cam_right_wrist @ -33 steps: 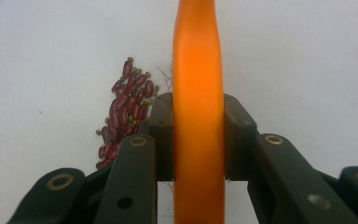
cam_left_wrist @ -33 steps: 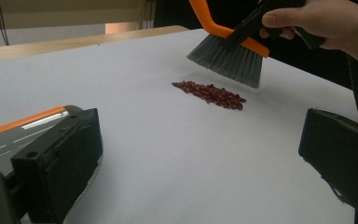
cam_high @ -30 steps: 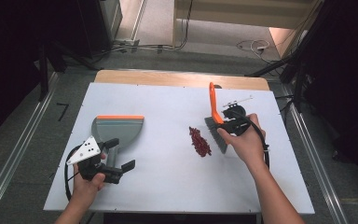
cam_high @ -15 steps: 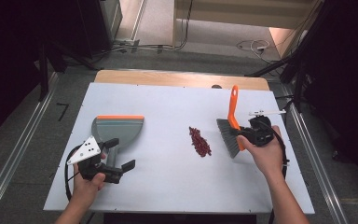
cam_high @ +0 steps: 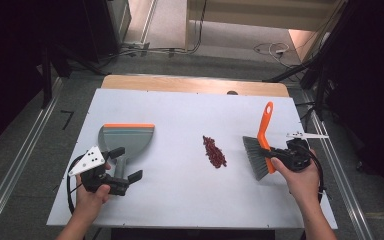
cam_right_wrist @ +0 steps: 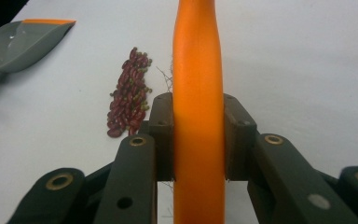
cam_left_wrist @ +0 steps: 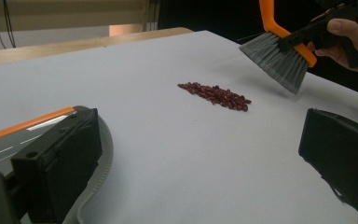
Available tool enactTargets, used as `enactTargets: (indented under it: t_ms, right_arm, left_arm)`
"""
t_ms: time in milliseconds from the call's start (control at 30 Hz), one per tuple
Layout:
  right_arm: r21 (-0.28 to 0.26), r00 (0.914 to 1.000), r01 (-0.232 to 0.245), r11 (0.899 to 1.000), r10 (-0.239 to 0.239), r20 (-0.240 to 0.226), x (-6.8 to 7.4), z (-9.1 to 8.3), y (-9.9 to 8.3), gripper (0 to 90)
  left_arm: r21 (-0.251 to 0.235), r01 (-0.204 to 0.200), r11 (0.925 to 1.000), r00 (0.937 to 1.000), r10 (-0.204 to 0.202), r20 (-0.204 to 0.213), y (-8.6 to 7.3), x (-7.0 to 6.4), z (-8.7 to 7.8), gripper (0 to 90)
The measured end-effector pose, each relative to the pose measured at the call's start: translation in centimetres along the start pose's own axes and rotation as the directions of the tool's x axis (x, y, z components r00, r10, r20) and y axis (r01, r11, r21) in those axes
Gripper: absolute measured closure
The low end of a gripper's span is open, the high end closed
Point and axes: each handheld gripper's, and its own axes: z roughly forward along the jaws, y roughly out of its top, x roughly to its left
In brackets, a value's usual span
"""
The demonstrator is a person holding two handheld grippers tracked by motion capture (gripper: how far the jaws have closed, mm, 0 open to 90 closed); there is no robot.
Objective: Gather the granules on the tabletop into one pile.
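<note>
One brush [cam_high: 262,145] clamped in R tool [cam_high: 280,159], handle pointing away, bristles toward beans [cam_high: 214,151]; L tool [cam_high: 125,165] apart.

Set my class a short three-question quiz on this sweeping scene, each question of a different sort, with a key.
1. True or false: the brush bristles touch the beans.
2. What does the right gripper hold? A) dustpan B) brush C) beans
3. Fill in: the left gripper stands ____ at the dustpan handle.

Key
1. False: bare table lies between them.
2. B: it is clamped on the orange handle.
3. Open: its jaws are apart on either side of the handle.
</note>
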Motion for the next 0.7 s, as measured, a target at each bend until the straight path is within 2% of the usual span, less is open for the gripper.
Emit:
enactTargets:
  t_ms: [67, 133, 233, 500, 633, 700]
  right_arm:
    - [-0.009, 0.9999, 0.009, 1.0, -0.009, -0.007, 0.0, -0.1, -0.2, 68.6]
    - [-0.017, 0.9992, 0.01, 1.0, -0.011, -0.039, -0.1, -0.1, -0.5, 68.6]
    - [-0.016, 0.9985, 0.024, 1.0, -0.024, -0.05, -0.2, -0.1, -0.8, 68.6]
    - [-0.026, 0.9988, 0.0, 1.0, -0.001, -0.049, -0.9, -0.2, -0.9, 68.6]
    - [-0.033, 0.9987, -0.006, 0.999, 0.004, -0.051, -1.1, -0.1, -1.0, 68.6]
    - [-0.034, 0.9989, -0.005, 0.999, 0.003, -0.047, -1.1, -0.1, -1.0, 68.6]
  left_arm:
    - [-0.001, 0.0, 1.0, 1.0, 0.0, -0.003, 0.0, 0.1, -0.1, 0.2]
    - [-0.005, -0.001, 1.0, 1.0, 0.001, -0.003, 0.0, 0.1, -0.1, 0.2]
    - [-0.006, -0.001, 1.0, 1.0, 0.001, -0.003, 0.0, 0.2, -0.2, 0.1]
    - [-0.012, -0.007, 0.9999, 0.9999, 0.008, 0.007, -0.1, 0.0, -0.2, 0.0]
    - [-0.001, -0.021, 0.9998, 0.9998, 0.021, 0.002, -0.2, 0.1, 0.0, 0.0]
    - [-0.004, -0.015, 0.9999, 0.9999, 0.015, 0.001, -0.2, 0.1, 0.0, 0.0]
